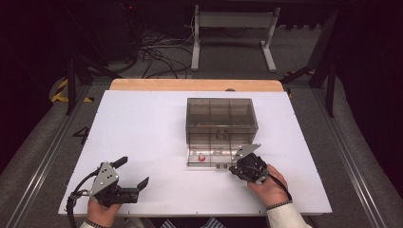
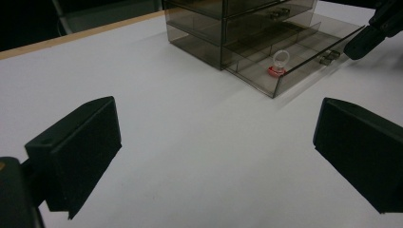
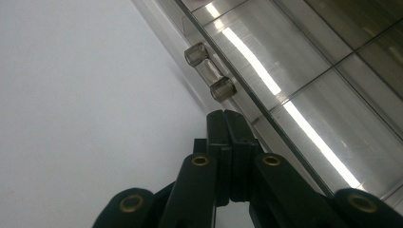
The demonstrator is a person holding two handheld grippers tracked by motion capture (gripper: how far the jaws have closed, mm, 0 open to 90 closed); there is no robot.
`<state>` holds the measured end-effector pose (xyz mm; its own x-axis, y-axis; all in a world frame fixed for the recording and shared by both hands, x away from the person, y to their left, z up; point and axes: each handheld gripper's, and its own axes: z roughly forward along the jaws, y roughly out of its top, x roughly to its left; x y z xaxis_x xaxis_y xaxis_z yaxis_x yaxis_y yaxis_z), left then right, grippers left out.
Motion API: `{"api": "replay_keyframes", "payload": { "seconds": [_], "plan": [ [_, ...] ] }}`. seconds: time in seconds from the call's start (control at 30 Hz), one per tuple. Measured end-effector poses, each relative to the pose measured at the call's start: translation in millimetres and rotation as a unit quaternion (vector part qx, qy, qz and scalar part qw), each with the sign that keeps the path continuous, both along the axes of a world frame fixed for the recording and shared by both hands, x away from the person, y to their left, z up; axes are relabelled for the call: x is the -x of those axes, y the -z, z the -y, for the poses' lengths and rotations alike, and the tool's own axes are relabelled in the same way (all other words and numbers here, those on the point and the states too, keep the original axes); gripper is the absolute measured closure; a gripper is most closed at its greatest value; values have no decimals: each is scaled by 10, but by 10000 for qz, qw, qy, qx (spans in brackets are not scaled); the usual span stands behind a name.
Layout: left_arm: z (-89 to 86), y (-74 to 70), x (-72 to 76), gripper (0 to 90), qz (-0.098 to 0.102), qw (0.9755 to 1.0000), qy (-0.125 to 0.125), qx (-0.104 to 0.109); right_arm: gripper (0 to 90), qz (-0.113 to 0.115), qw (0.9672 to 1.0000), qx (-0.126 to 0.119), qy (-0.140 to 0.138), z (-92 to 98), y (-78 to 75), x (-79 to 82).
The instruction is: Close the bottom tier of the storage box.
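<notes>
Right gripper (image 3: 227,114) has its jaws pressed together, empty, tip just short of the open bottom drawer's (image 1: 211,159) handle (image 3: 209,72), likely to push it in, ring (image 2: 279,63) inside, while left gripper (image 1: 135,178) idles wide open over the tabletop (image 1: 142,123).

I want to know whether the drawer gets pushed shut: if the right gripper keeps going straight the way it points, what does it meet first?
Most likely the clear handle on the front of the open drawer. The right gripper, jaws shut, points at it from just short; how wide the gap is, I cannot tell.
</notes>
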<state>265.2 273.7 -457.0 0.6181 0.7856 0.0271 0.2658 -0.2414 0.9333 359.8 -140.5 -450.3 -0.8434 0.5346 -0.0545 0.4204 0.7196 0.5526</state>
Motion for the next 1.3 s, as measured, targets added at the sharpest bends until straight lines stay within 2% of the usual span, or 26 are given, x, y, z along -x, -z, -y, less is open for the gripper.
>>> {"api": "replay_keyframes", "payload": {
  "seconds": [0.23,0.33,0.77,1.3],
  "plan": [
    [-4,-1,7,27,-11,10000,-12,23,900,-31,10000,55,48,-3,32,-19],
    [-4,-1,6,27,-19,10000,-9,24,900,-22,10000,69,10,-3,33,-20],
    [-3,1,5,27,-9,10000,-8,19,900,61,9998,114,152,0,50,-38],
    [-6,-2,5,27,-5,10000,-19,13,900,93,9997,97,224,-15,48,-37]
  ]
}}
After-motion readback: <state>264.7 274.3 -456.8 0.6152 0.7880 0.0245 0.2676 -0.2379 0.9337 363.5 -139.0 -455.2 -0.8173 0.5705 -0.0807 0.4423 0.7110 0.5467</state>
